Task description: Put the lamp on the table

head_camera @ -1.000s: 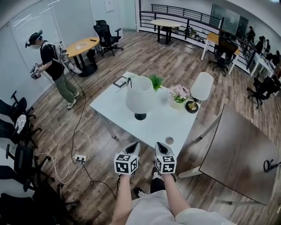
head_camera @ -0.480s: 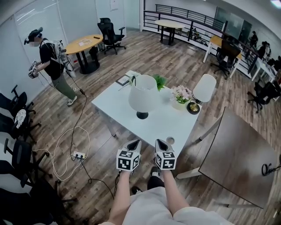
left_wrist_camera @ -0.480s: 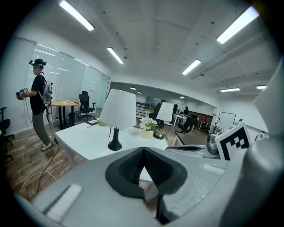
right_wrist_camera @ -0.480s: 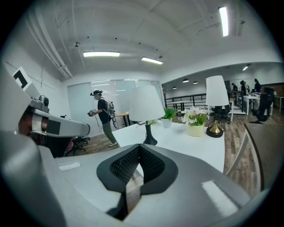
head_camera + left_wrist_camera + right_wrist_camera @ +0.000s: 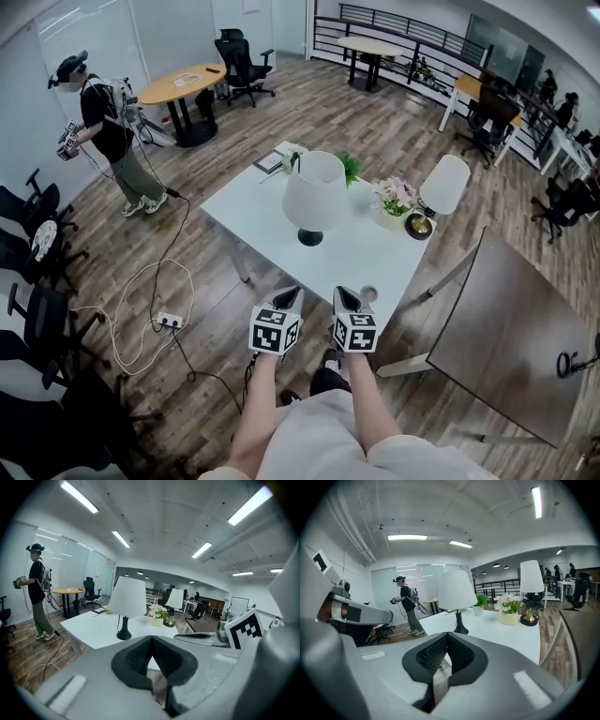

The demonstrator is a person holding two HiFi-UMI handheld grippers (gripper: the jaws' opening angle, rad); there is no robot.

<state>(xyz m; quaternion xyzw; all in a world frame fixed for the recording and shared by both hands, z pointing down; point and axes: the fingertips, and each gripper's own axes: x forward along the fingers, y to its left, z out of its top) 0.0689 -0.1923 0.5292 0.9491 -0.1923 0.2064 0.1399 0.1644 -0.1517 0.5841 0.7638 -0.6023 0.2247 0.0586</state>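
Two lamps stood on one white tabletop (image 5: 253, 220). The black-footed lamp (image 5: 314, 192) stood near its middle, well clear of every edge. The brass-footed lamp (image 5: 442, 185) stood at the far right edge, with one flower pot (image 5: 394, 199) between them. One small cup (image 5: 367, 294) sat by the near edge. Left tongs (image 5: 292, 294) and right tongs (image 5: 343, 295) hung clenched, empty, near that edge.

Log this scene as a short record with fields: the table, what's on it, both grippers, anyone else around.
table: white table, just ahead of both grippers
lamps: black-base lamp mid-table, upright; gold-base lamp at the right corner, upright
other items: potted pink flowers, green plant, notebook, small cup near the front edge
left gripper: jaws together, empty
right gripper: jaws together, empty
bystander: person standing on the floor at left
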